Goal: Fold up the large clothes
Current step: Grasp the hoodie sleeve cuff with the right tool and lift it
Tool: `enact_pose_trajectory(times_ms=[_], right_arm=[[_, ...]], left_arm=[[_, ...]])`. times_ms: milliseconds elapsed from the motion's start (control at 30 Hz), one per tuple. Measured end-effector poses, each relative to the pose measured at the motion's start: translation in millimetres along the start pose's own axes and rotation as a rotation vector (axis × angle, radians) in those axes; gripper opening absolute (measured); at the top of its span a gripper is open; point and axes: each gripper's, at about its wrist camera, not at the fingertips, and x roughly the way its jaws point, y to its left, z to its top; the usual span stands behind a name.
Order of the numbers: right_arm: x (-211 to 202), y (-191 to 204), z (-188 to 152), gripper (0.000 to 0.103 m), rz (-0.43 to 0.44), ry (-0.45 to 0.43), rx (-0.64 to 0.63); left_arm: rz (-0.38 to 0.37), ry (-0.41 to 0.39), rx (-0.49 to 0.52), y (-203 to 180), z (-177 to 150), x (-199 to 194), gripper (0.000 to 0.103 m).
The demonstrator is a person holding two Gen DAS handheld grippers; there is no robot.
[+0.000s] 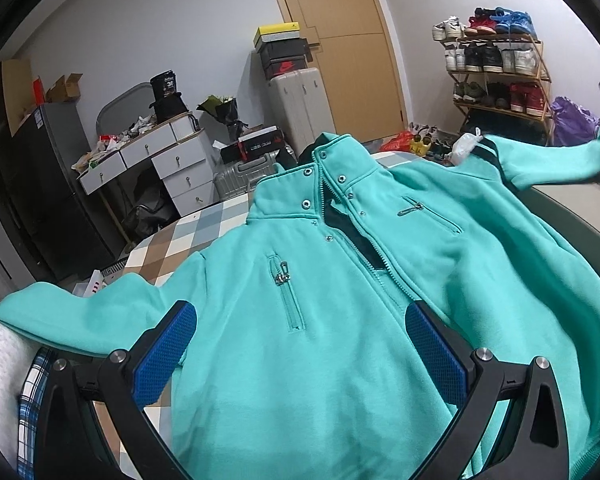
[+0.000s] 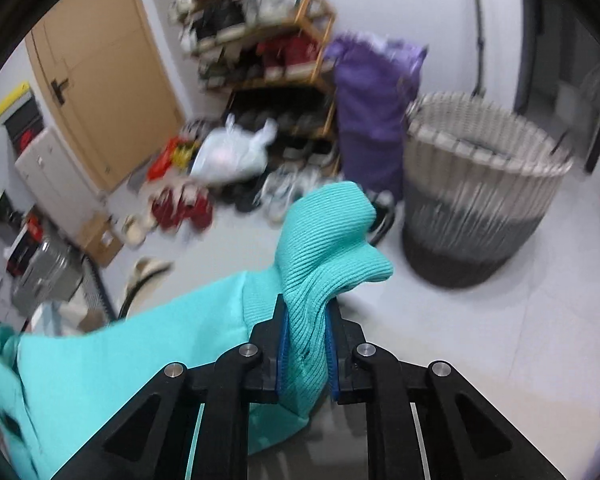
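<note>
jacket cuff (image 2: 332, 248) between right gripper (image 2: 308, 344) pads

Tall tan wooden door (image 1: 340, 40) in pale grey wall. Right of door: bamboo shoe rack (image 1: 500, 76), purple bag (image 2: 372, 112), woven laundry basket (image 2: 476, 184). Left of door: white drawer unit (image 1: 168, 164), stacked shoeboxes (image 1: 280, 48). Pale tiled floor (image 2: 500, 320).

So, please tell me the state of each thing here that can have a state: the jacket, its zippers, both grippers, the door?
jacket: spread front up on the table, unfolded
front zipper: partly open at the neck
chest pocket zipper: closed
sleeve cuff: pinched and lifted
left gripper: open, over the jacket
right gripper: shut on the sleeve cuff
door: closed
laundry basket: upright
</note>
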Motion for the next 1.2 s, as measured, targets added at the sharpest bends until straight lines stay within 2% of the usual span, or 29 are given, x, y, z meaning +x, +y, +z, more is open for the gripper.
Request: enact_pose_trajectory(times_ms=[100, 167, 333, 467, 533, 733, 833, 867, 1000, 1067, 1133, 1200], right_arm=[[-30.2, -2.8, 30.4, 0.014, -0.021, -0.081, 0.001], [-48.0, 10.1, 47.4, 0.014, -0.048, -0.139, -0.039], [-74.6, 45.2, 57.6, 0.014, -0.047, -0.209, -0.111], [-111.3, 78.7, 62.0, 0.014, 0.071, -0.267, -0.121], [-130.8, 98.5, 62.4, 0.014, 0.158, -0.278, -0.136], [-230.2, 201.8, 35.2, 0.014, 0.435, -0.345, -0.306], [-272.3, 263.7, -1.7, 0.014, 0.579, -0.345, -0.388], [-284.6, 291.7, -19.0, 0.014, 0.652, -0.317, -0.408], [-297.5, 367.7, -82.0, 0.014, 0.829, -0.198, -0.445], [-291.7, 411.2, -133.2, 0.014, 0.906, -0.11, -0.485], [-276.5, 445.9, -183.9, 0.014, 0.944, -0.012, -0.52], [-252.7, 484.7, -256.4, 0.014, 0.959, 0.108, -0.582]], left_arm=[[0.01, -0.013, -0.02, 3.6, 1.9, -1.3, 0.102], [0.013, -0.016, -0.03, 6.5, 3.4, -0.4, 0.102], [0.024, -0.029, -0.051, 15.3, 5.3, -2.3, 0.102], [0.046, -0.041, -0.078, 31.1, 6.0, -4.7, 0.102], [0.052, -0.041, -0.109, 45.0, 6.1, -4.7, 0.102], [0.118, -0.074, -0.225, 93.5, 3.2, -12.8, 0.102], [0.18, -0.098, -0.277, 118.7, -2.0, -19.3, 0.102], [0.201, -0.103, -0.298, 128.6, -4.8, -21.2, 0.102], [0.244, -0.108, -0.394, 167.2, -17.6, -26.7, 0.102], [0.252, -0.105, -0.451, 182.3, -23.2, -28.5, 0.102], [0.26, -0.108, -0.498, 193.7, -28.6, -31.1, 0.102], [0.27, -0.111, -0.523, 201.5, -31.8, -31.4, 0.102]])
